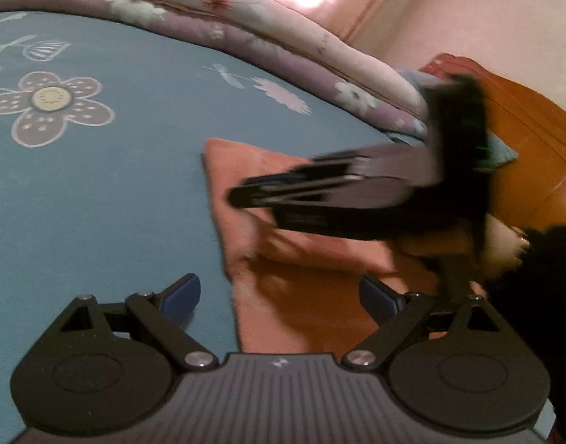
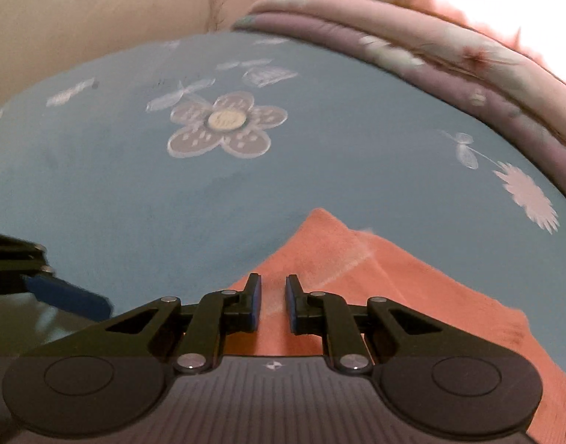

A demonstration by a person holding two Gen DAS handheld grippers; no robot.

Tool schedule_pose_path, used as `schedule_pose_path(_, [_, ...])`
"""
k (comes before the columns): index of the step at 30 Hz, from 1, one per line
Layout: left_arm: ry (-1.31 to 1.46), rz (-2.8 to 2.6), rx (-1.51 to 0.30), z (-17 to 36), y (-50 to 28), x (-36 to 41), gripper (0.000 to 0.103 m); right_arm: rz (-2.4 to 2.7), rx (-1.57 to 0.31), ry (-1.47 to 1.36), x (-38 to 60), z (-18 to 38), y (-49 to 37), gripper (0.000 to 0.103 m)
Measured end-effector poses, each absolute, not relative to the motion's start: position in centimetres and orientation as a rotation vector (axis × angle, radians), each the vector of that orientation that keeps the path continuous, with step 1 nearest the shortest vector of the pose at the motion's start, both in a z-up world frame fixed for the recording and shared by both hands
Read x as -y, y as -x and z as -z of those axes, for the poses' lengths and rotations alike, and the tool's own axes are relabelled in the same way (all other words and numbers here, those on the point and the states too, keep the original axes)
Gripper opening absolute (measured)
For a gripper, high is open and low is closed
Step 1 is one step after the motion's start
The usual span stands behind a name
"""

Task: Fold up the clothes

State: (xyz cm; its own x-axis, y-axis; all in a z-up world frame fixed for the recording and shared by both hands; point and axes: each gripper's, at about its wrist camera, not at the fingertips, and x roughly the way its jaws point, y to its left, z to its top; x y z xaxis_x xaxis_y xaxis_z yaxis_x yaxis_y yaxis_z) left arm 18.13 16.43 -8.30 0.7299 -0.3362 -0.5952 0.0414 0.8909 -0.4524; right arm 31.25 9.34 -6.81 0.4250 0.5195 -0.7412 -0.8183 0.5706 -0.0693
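Salmon-orange cloth garment [image 2: 375,277] flat on blue flower-print bedsheet [image 2: 135,192], layers overlapped. Left tool [image 1: 279,296] spread wide beside edge; right tool [image 2: 273,301] nearly pressed together, empty, above cloth. Mid-fold or finished: undecidable.

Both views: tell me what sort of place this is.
Most likely a bedroom. A blue flowered sheet covers a bed, a folded floral quilt lies along its far edge, and a wooden board stands at one end.
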Motion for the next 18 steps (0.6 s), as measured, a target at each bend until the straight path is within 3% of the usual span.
schedule_pose_path(12, [0.428, 0.226, -0.747, 8.9, -18.9, -15.5, 0.093, -0.804, -0.732, 0.338, -10.1, 7.5, -35.6, 0.017])
schedule_pose_path(18, [0.417, 0.226, -0.759, 9.0, -18.9, -15.4, 0.093, -0.844, -0.736, 0.331, -8.9, 5.2, -32.7, 0.018])
